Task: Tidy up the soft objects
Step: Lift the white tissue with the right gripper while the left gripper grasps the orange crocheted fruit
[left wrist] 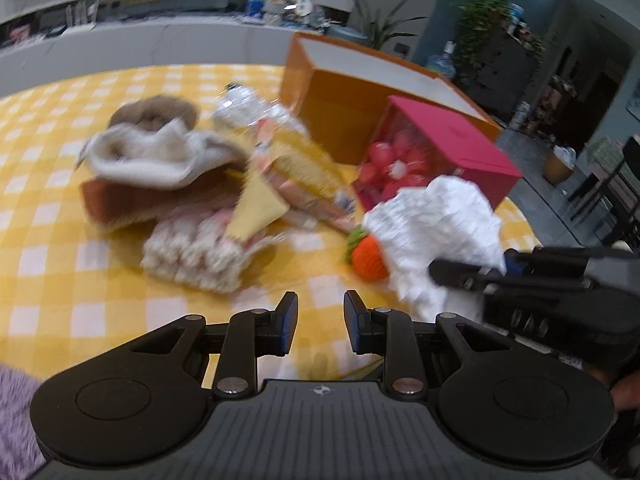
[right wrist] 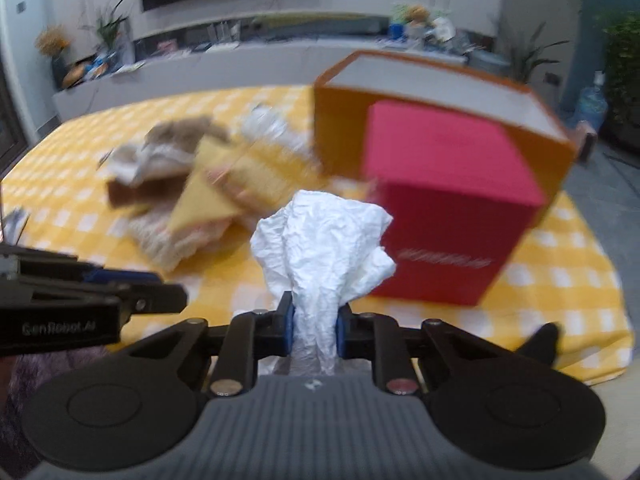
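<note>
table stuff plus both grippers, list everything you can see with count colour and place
tablecloth: 1, yellow and white check, covering the table
orange box: 1, orange with white inside, far right on the cloth
pink box: 1, pink, in front of the orange box, red and white contents showing through its clear side in the left wrist view
soft pile: 1 heap, brown, cream, yellow and pink pieces, blurred, left of the boxes
knitted carrot: 1, orange with green top, on the cloth by the white cloth
white cloth: 1, white, crumpled, pinched in the right gripper
left gripper: 1, black with blue pads, jaws apart, empty
right gripper: 1, black with blue pads, shut on the white cloth
</note>
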`<state>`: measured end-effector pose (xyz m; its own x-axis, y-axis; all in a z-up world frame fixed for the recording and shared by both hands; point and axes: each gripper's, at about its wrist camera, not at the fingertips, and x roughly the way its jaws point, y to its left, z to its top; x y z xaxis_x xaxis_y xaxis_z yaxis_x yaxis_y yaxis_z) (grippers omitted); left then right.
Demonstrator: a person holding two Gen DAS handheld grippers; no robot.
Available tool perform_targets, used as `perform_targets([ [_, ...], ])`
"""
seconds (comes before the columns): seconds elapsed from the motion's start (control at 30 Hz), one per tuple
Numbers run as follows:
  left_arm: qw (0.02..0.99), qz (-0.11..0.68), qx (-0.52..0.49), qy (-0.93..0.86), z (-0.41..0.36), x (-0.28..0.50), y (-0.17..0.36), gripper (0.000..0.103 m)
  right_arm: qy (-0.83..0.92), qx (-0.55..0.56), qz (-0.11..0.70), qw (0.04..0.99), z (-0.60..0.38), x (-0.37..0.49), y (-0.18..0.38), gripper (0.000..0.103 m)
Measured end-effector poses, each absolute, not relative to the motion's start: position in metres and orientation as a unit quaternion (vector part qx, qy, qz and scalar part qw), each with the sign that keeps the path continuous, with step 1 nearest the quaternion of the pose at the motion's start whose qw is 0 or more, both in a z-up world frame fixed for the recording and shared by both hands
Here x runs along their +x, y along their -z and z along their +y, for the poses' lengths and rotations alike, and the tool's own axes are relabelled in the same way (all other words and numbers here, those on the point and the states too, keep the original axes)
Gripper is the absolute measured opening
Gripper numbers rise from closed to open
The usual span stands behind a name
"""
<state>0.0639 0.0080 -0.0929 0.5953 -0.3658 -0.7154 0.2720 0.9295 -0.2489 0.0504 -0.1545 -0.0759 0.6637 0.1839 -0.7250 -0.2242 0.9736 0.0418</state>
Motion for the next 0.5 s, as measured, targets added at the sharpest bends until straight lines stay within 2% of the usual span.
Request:
perform_targets([
  [0.13, 0.893, 0.405, -0.016, 0.197, -0.015, 0.075, 0.091, 0.036, -0.083, -0.022, 0.402, 0.912, -0.174, 0.057, 0.078, 0.018],
  [0.2, 0.892, 0.404, 0.004, 0.206, -0.026, 0.083, 0.093, 0.044, -0.077, -0.009, 0.415, 0.907, -0.180, 0.061, 0.086, 0.018],
  [0.27, 0.891, 0.399, 0.020, 0.214, -0.037, 0.087, 0.097, 0.055, -0.075, 0.003, 0.423, 0.903, -0.186, 0.065, 0.093, 0.018],
  [0.5, 0.888, 0.402, 0.041, 0.219, -0.063, 0.105, 0.113, 0.072, -0.057, 0.042, 0.453, 0.889, -0.209, 0.081, 0.111, 0.020],
])
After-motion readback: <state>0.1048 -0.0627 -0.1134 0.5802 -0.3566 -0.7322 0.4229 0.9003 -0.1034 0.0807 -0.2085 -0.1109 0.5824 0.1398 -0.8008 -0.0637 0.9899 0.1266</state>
